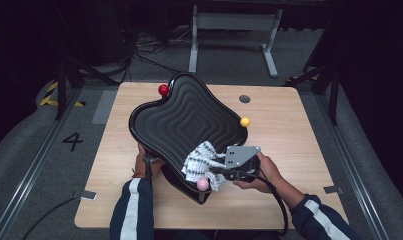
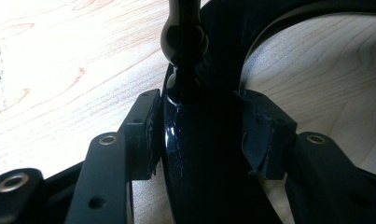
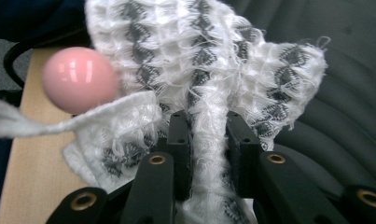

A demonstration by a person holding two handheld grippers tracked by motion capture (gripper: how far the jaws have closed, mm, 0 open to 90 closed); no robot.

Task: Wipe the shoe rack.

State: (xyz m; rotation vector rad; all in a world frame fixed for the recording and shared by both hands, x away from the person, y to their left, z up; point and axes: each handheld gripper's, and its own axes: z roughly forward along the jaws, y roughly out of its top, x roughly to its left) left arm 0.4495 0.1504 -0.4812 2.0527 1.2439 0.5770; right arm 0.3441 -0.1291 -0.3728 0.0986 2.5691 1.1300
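A black wavy tray stands tilted on the wooden table, with its ribbed face toward me. Red, yellow and pink balls sit at its rim. My left gripper is at the tray's lower left edge, mostly hidden behind it. In the left gripper view, that gripper is shut on the tray's glossy black edge. My right gripper is shut on a white and grey woven cloth lying against the tray's lower face. The cloth bunches between the pads, beside the pink ball.
The table has bare wood to the right and front of the tray, with a small grey disc set in its far side. A white metal frame and cables stand on the floor behind the table.
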